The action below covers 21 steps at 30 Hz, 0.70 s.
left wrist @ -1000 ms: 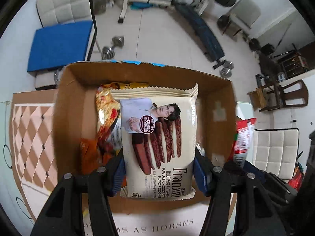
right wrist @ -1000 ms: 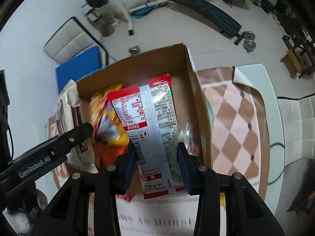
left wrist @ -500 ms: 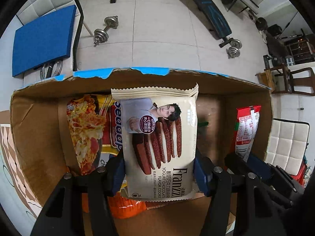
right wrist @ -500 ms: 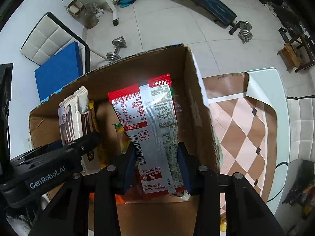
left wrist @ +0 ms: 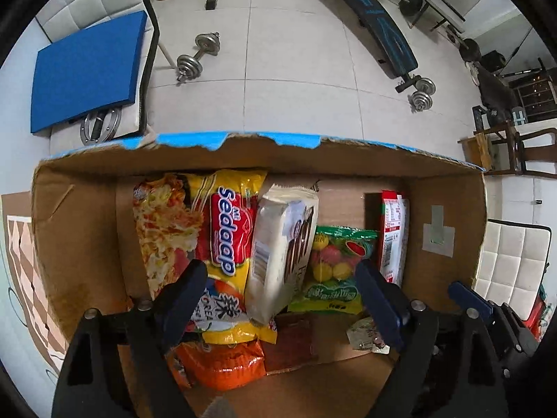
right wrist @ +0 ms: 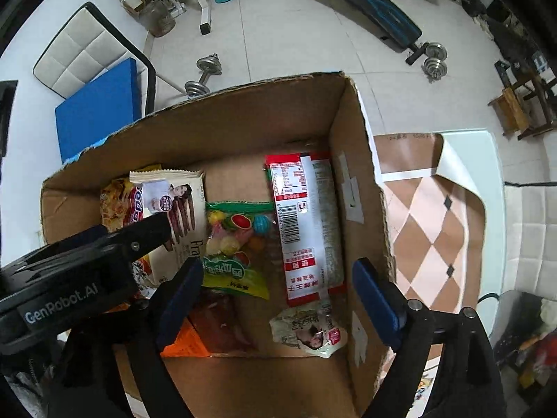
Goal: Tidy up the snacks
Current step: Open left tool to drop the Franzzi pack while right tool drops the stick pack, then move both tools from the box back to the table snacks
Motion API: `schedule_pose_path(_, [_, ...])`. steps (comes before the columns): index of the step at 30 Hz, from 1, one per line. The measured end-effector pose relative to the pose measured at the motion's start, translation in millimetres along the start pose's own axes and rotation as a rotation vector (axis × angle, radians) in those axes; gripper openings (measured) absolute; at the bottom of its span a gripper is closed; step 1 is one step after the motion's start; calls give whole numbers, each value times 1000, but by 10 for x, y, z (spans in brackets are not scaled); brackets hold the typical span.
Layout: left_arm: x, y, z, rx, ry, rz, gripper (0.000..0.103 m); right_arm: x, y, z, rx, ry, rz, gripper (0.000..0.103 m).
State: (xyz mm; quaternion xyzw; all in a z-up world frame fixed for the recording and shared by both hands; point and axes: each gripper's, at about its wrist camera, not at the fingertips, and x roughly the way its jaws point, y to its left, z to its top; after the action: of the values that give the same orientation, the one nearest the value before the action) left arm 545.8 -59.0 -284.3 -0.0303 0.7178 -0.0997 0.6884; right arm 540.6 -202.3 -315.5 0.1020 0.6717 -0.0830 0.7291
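Both packets just went into the brown cardboard box, so this drop is basically done. The cream-coloured chocolate cookie packet now leans on edge against the yellow and red noodle packet, just beside the green bag of coloured candies. The red and silver snack packet lies flat along the box's right wall, its barcode side up.

My left gripper has its jaws opening, and the cookie packet sits between them with neither pad on it. The right gripper is opening too, with the red packet's lower end below the gap and clear of both pads.

Compared with a second ago: back then each gripper was clamped on its packet, held up above the box rim. Now both hands are lower, deep enough that the box walls fill the views, and the packets have dropped out of the grip.

To me that means two more snacks sorted. The box sits on a surface with a brown and pink checked cloth.
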Motion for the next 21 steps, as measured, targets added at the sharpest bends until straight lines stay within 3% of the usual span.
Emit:
schedule_pose_path(10, [-266,125,-536,-23,-104,50,87,-215,-8,-419,-57,-24,8,91])
schedule_pose_path(21, [-668,172,-1295,-11,-265,114,87,-616,-40,-1069,-111,-153,-38,91])
